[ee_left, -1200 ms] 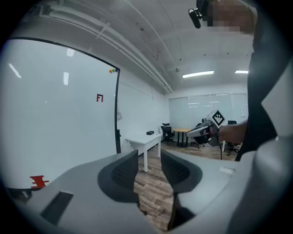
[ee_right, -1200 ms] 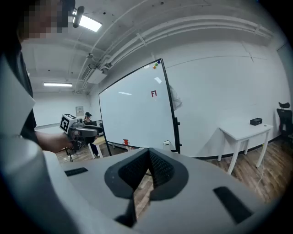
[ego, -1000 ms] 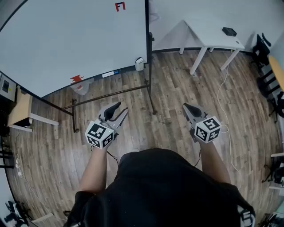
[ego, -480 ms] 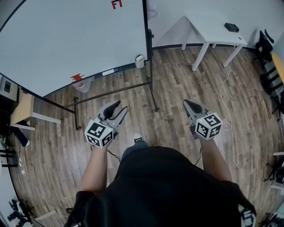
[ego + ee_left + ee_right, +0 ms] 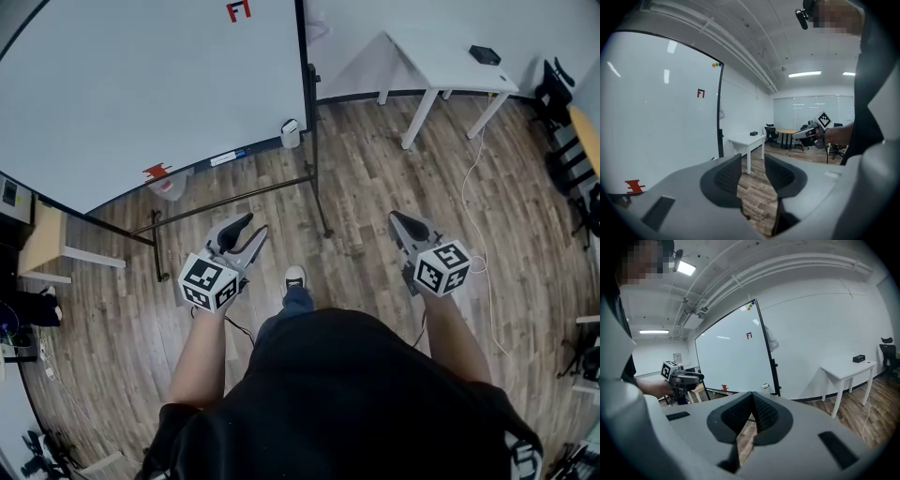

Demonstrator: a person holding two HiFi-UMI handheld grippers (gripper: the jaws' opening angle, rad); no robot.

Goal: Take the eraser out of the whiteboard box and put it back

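left claw (image 5: 254, 228) released, jaws apart, only floor showing between | right claw (image 5: 395, 218) clenched, tips together, empty | whiteboard box (image 5: 292, 134) at bottom right corner of whiteboard (image 5: 141, 84), well apart from both claws | eraser too small to make out | both claws over wood floor (image 5: 375, 187)

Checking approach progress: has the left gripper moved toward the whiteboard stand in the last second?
No. In the head view the left gripper sits as far short of the whiteboard stand as before, jaws apart.
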